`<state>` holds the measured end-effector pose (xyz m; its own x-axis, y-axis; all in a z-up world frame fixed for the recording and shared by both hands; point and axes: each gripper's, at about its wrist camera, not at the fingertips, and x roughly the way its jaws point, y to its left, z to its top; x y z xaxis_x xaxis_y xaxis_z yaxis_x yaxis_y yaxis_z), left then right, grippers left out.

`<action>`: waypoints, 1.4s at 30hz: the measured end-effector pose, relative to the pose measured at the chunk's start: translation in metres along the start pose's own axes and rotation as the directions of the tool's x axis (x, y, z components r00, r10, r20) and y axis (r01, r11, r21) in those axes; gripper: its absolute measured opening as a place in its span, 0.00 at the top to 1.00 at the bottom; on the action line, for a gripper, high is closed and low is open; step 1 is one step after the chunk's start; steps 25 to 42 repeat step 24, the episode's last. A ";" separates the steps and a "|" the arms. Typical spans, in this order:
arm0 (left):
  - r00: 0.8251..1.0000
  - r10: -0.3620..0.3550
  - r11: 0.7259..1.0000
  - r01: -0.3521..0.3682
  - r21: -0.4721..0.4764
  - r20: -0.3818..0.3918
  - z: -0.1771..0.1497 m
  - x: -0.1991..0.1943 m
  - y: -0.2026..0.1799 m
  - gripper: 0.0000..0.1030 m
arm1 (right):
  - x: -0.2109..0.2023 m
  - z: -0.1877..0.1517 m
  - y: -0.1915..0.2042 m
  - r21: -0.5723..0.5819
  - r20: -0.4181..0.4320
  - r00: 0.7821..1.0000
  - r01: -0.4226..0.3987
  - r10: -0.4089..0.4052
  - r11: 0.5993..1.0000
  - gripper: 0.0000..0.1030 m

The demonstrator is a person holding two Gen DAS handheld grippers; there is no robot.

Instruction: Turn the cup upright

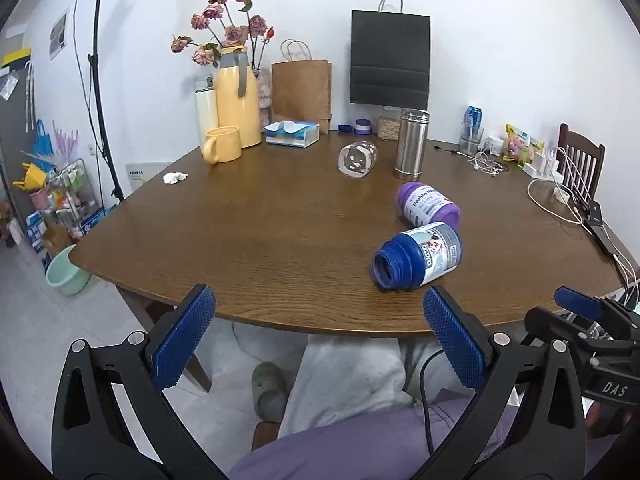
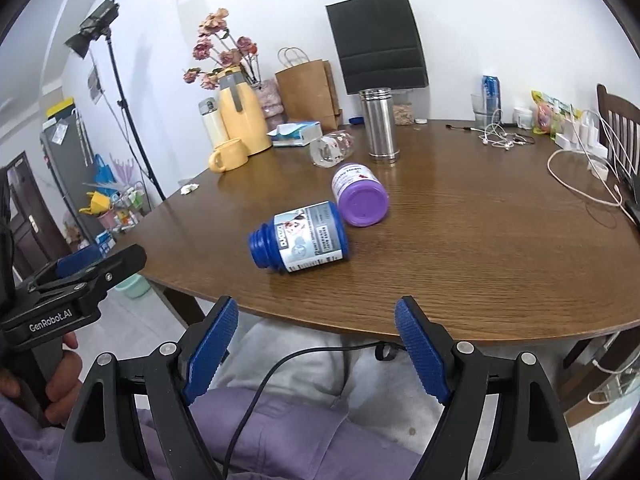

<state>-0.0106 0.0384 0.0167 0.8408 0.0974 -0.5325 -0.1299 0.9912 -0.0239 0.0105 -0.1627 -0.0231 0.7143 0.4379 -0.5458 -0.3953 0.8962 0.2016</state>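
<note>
We see one brown wooden surface (image 1: 280,216) carrying everything. At its back stand two paper bags, one black (image 1: 390,60) and one brown (image 1: 301,90), then one yellow jug (image 1: 237,100) with one white flask (image 1: 206,110) beside it. One steel canister (image 1: 411,144) stands upright near the middle.

Three containers lie on their sides. One blue bottle (image 2: 298,236) lies nearest us, its open mouth toward the front edge, and one purple bottle (image 2: 360,194) lies just behind, touching or almost touching it. One clear cup (image 1: 357,159) lies further back, left of the steel canister, between it and the one tissue box (image 1: 292,133). One yellow mug (image 1: 221,145) stands upright in front of the jug. One crumpled scrap of tissue (image 1: 175,177) lies near the left edge.

We hold two tools. The left hand-held gripper (image 1: 320,340) hangs before the front edge of the surface with its blue pads wide apart and nothing between them. The right hand-held gripper (image 2: 316,346) hangs likewise, spread wide and holding nothing, well short of all three fallen containers.
</note>
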 end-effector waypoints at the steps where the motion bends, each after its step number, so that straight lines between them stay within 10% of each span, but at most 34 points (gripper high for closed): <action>1: 1.000 -0.003 1.000 0.003 0.007 -0.001 -0.001 0.000 -0.002 0.00 | -0.001 0.000 -0.001 0.002 0.005 1.000 0.002 -0.002 1.000 0.17; 42: 1.000 -0.014 0.999 0.014 0.047 0.005 -0.005 -0.003 -0.016 0.00 | -0.008 -0.005 -0.001 0.000 0.038 0.999 0.001 -0.001 1.000 0.17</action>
